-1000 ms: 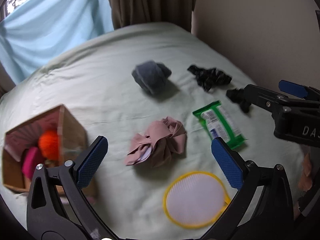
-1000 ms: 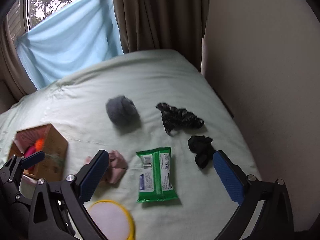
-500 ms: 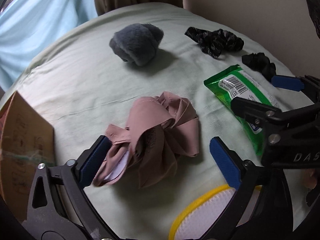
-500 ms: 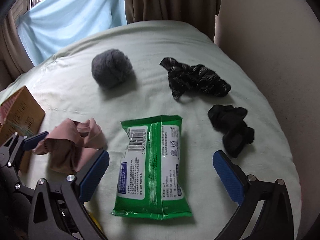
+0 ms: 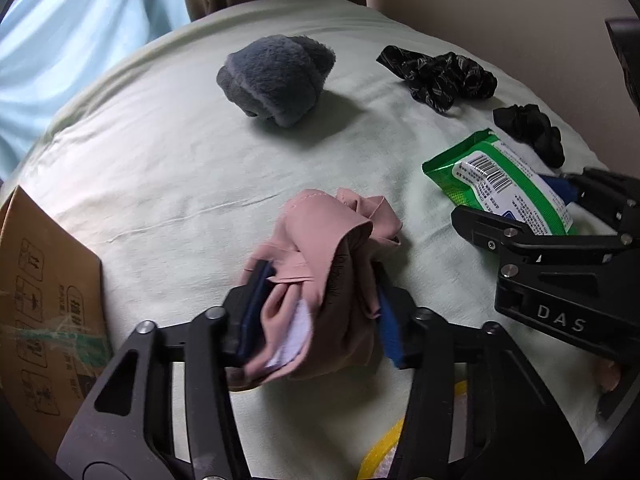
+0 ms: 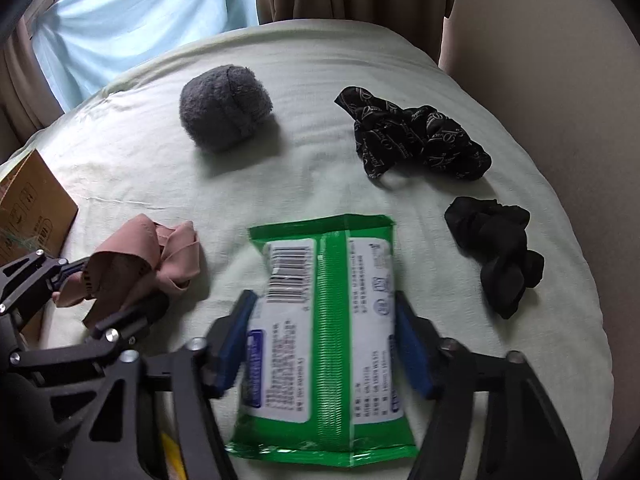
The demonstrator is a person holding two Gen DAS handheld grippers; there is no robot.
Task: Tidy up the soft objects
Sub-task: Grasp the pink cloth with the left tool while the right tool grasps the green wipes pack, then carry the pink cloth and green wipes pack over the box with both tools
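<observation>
My left gripper [image 5: 320,316] is shut on a crumpled pink cloth [image 5: 324,248] on the pale green bed; the cloth also shows in the right wrist view [image 6: 132,264]. My right gripper [image 6: 324,340] is shut on a green wet-wipes pack [image 6: 328,328], its blue pads pressing both long sides; the pack also shows in the left wrist view [image 5: 500,184]. A grey fluffy bundle [image 5: 276,80] [image 6: 226,108], a black patterned cloth [image 5: 440,72] [image 6: 412,136] and a plain black cloth [image 5: 528,128] [image 6: 500,248] lie farther back.
A cardboard box [image 5: 44,304] [image 6: 28,216] stands at the left. A yellow-rimmed round thing [image 5: 380,456] lies under the left gripper. A wall runs along the bed's right side; curtains and a blue sheet hang behind it.
Both grippers came down toward the bed and closed: the left on the pink cloth, the right on the wipes pack.
</observation>
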